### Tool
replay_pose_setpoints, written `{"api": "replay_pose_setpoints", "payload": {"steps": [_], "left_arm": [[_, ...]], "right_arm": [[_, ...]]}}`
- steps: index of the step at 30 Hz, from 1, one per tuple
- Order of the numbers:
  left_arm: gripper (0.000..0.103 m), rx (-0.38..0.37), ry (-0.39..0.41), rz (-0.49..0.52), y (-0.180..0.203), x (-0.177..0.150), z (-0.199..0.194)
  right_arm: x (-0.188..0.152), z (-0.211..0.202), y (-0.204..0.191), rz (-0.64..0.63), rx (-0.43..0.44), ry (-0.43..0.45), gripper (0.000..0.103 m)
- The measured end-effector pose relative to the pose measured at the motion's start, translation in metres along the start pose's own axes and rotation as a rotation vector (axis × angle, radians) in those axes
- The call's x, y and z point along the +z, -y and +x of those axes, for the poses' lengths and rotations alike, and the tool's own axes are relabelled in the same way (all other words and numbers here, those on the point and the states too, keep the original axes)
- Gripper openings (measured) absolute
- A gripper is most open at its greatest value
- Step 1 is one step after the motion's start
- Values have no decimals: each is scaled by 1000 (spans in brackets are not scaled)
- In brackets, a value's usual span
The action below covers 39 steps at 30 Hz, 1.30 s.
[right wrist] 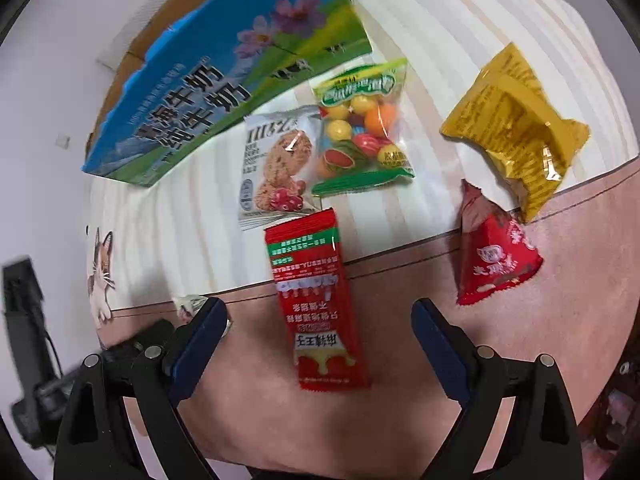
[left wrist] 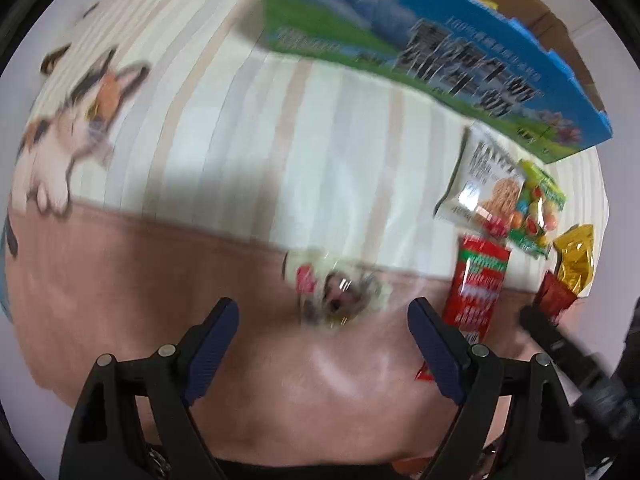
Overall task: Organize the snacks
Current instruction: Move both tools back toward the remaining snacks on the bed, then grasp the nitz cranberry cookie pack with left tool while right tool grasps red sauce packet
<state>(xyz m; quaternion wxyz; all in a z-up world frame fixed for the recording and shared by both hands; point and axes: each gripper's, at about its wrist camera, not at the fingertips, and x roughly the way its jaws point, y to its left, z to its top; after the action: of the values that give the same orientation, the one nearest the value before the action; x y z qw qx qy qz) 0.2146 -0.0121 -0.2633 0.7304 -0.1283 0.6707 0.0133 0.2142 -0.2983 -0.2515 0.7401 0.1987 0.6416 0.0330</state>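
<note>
Several snack packets lie on a striped table mat (right wrist: pixel 460 20). My left gripper (left wrist: pixel 324 312) is open and points down over a small clear-wrapped snack (left wrist: pixel 338 296), which looks blurred and sits just beyond its fingertips. My right gripper (right wrist: pixel 318 314) is open above a long red packet (right wrist: pixel 318 304) that lies between its fingers without touching them. Beyond it are a white cookie packet (right wrist: pixel 276 168) and a green candy bag (right wrist: pixel 362 128). A red triangular packet (right wrist: pixel 494 256) and a yellow packet (right wrist: pixel 520 132) lie to the right. A blue-green carton box (right wrist: pixel 224 92) stands open at the back.
The mat has a cat drawing (left wrist: pixel 76 132) on its left part and a pink band (left wrist: pixel 120 280) along the near edge. In the left wrist view the other gripper's black body (left wrist: pixel 568 360) shows at the right. A dark stand (right wrist: pixel 24 320) is at the far left of the right wrist view.
</note>
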Motion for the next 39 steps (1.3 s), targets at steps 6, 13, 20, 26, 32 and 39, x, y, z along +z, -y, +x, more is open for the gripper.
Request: {"api": "replay_pose_setpoints", "payload": {"steps": [6, 13, 20, 26, 32, 39], "left_arm": [[87, 81, 42, 84, 25, 17, -10], [87, 18, 0, 152, 72, 34, 0], [87, -53, -70, 255, 150, 80, 36], [77, 41, -74, 377, 194, 103, 69], [58, 49, -39, 326, 166, 80, 55], [57, 49, -119, 186, 104, 1, 48]], "right_arm": [[-5, 58, -16, -27, -39, -90, 95], [-15, 51, 0, -92, -120, -40, 51], [-13, 23, 49, 46, -98, 0, 52], [-11, 23, 65, 101, -46, -27, 54], [-3, 31, 59, 42, -76, -46, 54], [-31, 44, 36, -66, -70, -115, 54]]}}
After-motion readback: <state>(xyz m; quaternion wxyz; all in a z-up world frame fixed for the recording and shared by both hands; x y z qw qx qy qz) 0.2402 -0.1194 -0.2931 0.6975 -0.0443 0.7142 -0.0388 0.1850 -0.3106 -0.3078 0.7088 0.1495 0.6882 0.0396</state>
